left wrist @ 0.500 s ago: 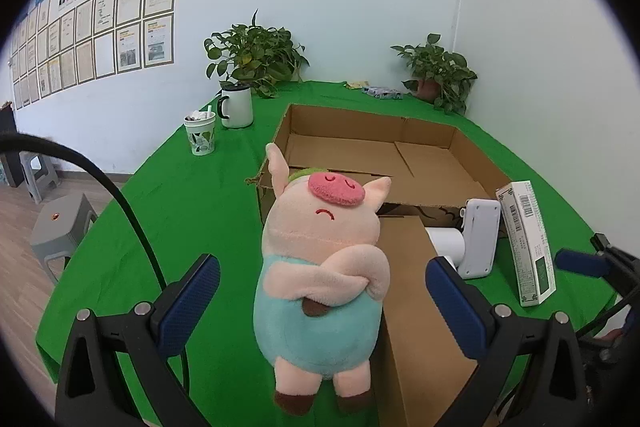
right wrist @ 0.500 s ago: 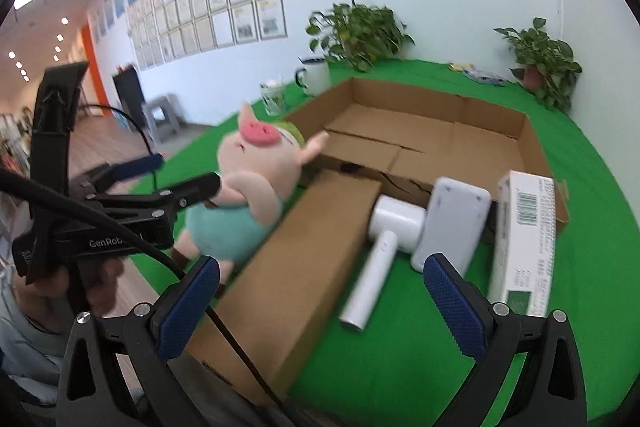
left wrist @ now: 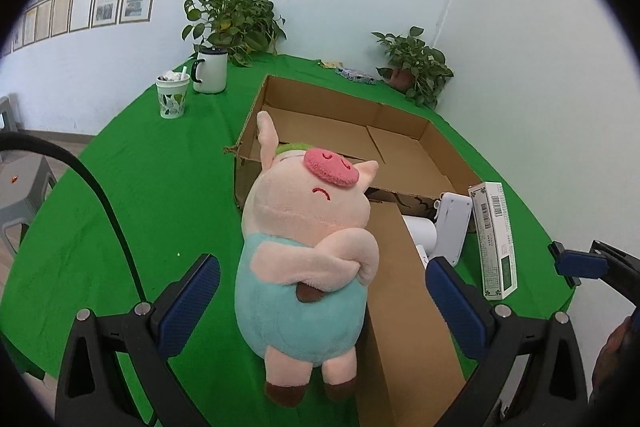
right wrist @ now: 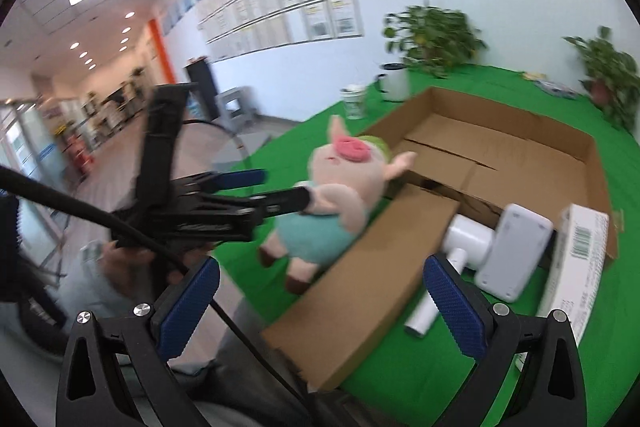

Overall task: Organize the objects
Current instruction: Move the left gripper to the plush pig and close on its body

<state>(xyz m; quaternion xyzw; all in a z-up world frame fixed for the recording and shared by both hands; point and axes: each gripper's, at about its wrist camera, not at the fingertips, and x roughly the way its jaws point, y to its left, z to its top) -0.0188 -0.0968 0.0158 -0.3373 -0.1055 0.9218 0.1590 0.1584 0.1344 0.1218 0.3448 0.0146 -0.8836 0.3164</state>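
White walls carry rows of framed sheets; their print is too small to read. Green felt-like cloth (left wrist: 132, 187) covers the table, matte and slightly fuzzy.

Cardboard box (left wrist: 344, 131): plain brown corrugated, open top, flaps folded out, one long flap (left wrist: 404, 311) lying toward the camera. No print visible on it.

Plush pig (left wrist: 308, 263): soft pile fabric, pale pink head and limbs, darker pink snout, red stitched eye, teal body, brown hooves, green patch on the head. It lies on the cloth against the box's near left corner and flap, outside the box.

Right of the flap, on the cloth: a white smooth plastic device (right wrist: 464, 243) with a cylindrical handle, a flat white rounded-corner unit (right wrist: 512, 251) leaning beside it, and a slim white carton (left wrist: 494, 239) with a barcode and a green panel; its small text is not legible.

Far left on the table: a paper cup (left wrist: 172, 95) with a leaf pattern and a white glossy mug (left wrist: 211, 71) with a dark handle. Two potted plants (left wrist: 236, 23) stand at the back.

Left gripper (left wrist: 320, 301): black frame, blue textured pads, jaws spread wide to either side of the pig, not pressing it. The right-wrist view is motion-blurred; one finger looks close to the pig's arm, contact uncertain.

Right gripper (right wrist: 320, 301): same build, jaws fully apart, empty, above the flap's near end.
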